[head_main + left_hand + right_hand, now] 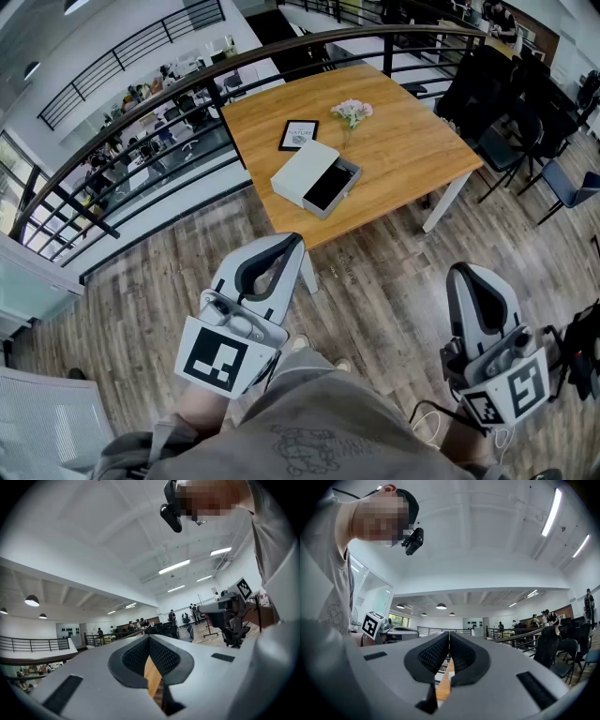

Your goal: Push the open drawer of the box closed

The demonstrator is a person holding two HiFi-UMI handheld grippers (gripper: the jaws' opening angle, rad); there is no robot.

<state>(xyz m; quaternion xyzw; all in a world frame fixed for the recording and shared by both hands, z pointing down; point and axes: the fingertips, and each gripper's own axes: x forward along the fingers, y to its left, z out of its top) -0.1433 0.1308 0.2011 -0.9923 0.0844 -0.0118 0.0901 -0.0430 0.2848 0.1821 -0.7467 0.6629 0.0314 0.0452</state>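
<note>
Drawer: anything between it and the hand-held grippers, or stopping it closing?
Nothing visible. Only floor separates the left hand-held gripper and right hand-held gripper from the drawer; its way into the box is free.

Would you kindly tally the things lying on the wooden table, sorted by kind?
White rectangular box with open dark drawer: 1
Black-framed flat picture: 1
Small bunch of pale flowers: 1
Total: 3
</note>
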